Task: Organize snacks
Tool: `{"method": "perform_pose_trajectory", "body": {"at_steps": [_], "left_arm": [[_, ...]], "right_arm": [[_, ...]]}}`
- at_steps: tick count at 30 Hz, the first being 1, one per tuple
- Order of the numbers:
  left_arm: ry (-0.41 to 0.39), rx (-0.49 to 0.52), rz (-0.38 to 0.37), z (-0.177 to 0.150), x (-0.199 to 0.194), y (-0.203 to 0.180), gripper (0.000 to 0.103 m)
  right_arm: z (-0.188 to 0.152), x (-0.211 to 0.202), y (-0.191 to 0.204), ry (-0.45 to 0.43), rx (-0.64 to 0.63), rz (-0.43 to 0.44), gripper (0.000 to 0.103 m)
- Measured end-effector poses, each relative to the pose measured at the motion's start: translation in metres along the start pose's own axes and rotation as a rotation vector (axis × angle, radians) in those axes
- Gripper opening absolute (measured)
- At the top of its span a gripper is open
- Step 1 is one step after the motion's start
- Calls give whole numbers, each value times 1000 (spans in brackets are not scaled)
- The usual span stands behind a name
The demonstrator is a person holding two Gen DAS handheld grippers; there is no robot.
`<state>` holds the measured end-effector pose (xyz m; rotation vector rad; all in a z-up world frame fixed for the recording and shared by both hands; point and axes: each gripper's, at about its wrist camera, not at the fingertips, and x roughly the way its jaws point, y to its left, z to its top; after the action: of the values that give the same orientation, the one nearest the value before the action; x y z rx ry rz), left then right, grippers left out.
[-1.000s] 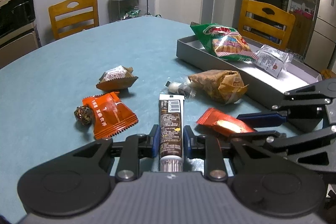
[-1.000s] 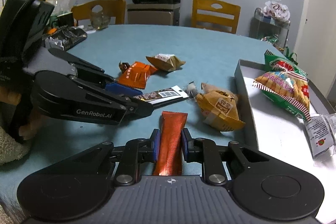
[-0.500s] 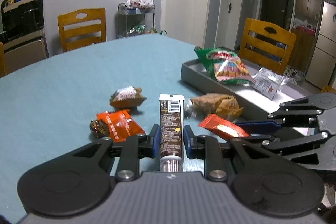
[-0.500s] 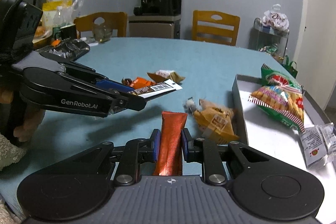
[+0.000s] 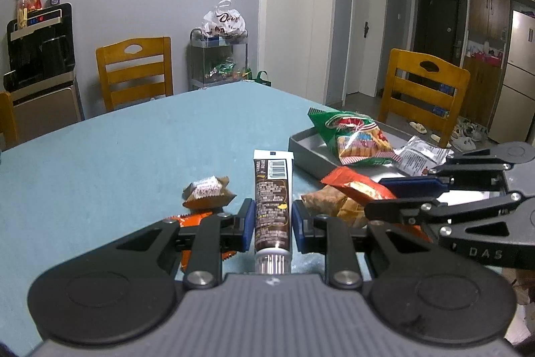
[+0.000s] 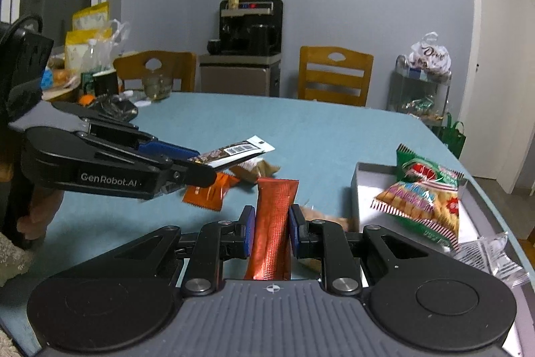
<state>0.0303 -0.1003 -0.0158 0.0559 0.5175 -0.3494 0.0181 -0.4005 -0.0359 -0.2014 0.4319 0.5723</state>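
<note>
Your left claw (image 5: 272, 219) is clamped on the brown tube-shaped snack (image 5: 272, 196), which juts forward with its barcoded end toward the grey tray (image 5: 302, 149). Your right claw (image 6: 272, 230) is closed on the red foil stick pack (image 6: 274, 223), gripped low so most of its length stands free above the pads. Both snacks hang clear of the tabletop (image 5: 133, 149), short of the tray.

The tray already holds the green chip bag (image 5: 354, 136) and a clear wrapped packet (image 5: 421, 153). Just short of it on the tabletop lie the tan wrapped pastry (image 5: 331, 201), the orange sachet (image 6: 209, 193) and the small brown-and-white sweet (image 5: 207, 191).

Watch three things. Your claws ride close together, so converging on the tray at once could knock them together and jar a grip loose. The foil pack is slick and held by a narrow band; a quick swing could let it slide out. And the chip bag fills the tray's far end, so a release on top of it may let a snack slip over the rim.
</note>
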Motion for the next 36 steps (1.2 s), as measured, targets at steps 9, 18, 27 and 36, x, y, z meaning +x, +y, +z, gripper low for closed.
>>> {"method": "perform_pose_trajectory", "body": {"at_steps": [9, 18, 27, 36], "left_arm": [[-14, 3, 1, 6, -7, -3, 21], [-34, 3, 1, 12, -17, -3, 21], [-55, 12, -7, 19, -25, -11, 21], [-66, 57, -46, 31, -27, -33, 21]], "right_arm": [[5, -4, -10, -23, 13, -1, 23], [8, -9, -26, -49, 34, -28, 23], [6, -27, -55, -81, 70, -93, 23], [-7, -42, -85, -89, 108, -157, 23]]}}
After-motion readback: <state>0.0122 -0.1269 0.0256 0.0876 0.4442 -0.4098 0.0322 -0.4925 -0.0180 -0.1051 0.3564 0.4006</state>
